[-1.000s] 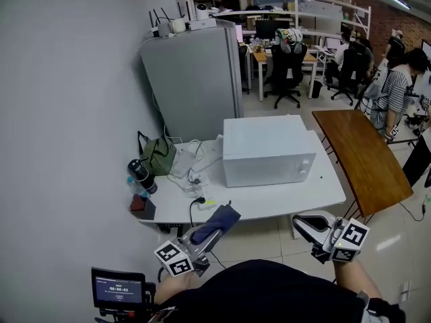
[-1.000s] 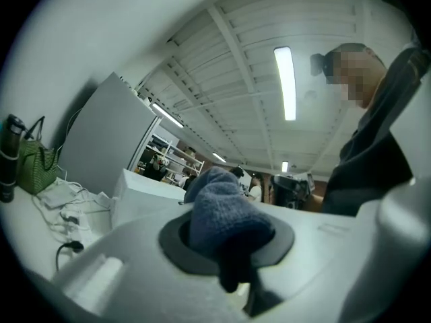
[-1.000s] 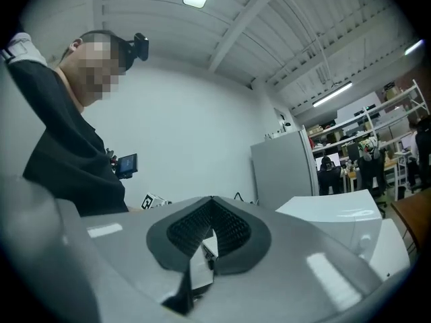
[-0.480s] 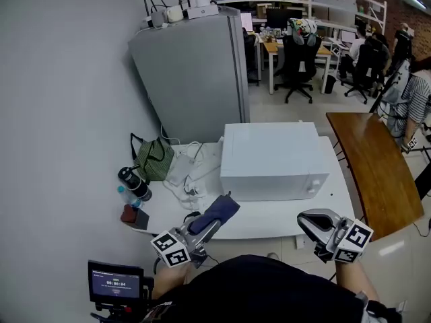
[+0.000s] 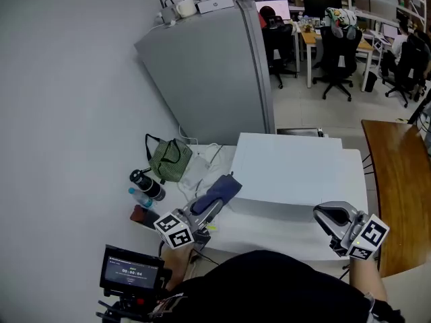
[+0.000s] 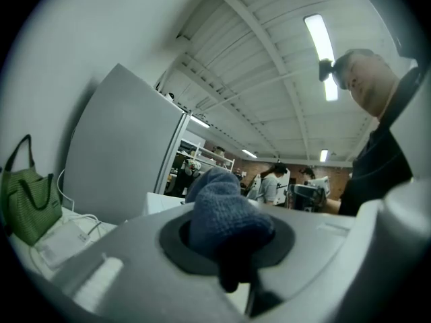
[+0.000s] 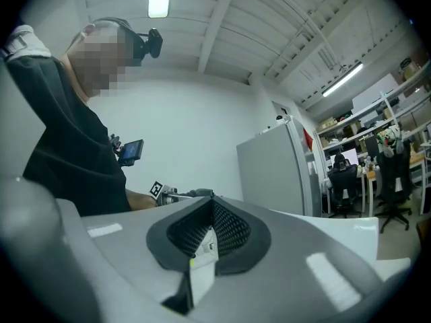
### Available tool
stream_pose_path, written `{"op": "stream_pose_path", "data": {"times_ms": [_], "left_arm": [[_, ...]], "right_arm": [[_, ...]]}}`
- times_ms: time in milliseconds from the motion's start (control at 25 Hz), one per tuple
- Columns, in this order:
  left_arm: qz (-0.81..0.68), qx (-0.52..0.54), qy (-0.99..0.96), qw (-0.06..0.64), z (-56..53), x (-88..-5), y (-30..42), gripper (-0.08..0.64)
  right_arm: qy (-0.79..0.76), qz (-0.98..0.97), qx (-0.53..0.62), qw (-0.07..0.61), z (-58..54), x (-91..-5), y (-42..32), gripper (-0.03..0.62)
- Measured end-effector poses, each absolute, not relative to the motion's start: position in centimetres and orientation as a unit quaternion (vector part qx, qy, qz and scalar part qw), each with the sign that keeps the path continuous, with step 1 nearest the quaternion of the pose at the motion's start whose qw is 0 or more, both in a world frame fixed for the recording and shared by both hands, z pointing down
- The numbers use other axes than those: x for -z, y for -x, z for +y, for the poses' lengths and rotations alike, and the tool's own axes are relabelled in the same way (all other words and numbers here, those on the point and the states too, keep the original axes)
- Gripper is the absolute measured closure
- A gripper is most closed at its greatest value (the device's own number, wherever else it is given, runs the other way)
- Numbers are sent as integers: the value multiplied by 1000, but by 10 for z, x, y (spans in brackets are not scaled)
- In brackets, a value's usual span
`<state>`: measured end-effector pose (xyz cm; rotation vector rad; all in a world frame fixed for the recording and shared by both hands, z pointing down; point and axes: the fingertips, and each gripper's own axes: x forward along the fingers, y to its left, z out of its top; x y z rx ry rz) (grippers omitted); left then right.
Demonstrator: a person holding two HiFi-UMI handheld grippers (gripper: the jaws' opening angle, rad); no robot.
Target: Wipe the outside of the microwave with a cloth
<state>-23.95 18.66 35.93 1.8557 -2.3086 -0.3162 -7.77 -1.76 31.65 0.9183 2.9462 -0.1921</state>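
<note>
Head view: cloth (image 5: pixel 219 191) in left tool (image 5: pixel 210 207)

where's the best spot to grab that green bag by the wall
Take the green bag by its dark strap loop, coming down from above. The loop stands up clear of the soft, slumped body, so the jaws could likely close across it without bunching the fabric.
</note>
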Motion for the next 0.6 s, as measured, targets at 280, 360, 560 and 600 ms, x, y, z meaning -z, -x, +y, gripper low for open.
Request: {"op": "stream_pose_path", "data": {"times_ms": [280,360,560,600], "left_arm": [[-775,89,-620,77,185,-373,353,502],[-770,83,-626,85,182,-379,382,502],[-761,34,-639,105,161,-405,446,502],[-759,17,-641,112,154,-416,458,502]], "right_arm": [[-227,973,46,-11,-11,-308,117,588],[-204,978,39,-17,3,-300,122,588],[-162,985,22,-56,21,-292,133,588],[-154,986,17,-65,22,-291,138,588]]}}
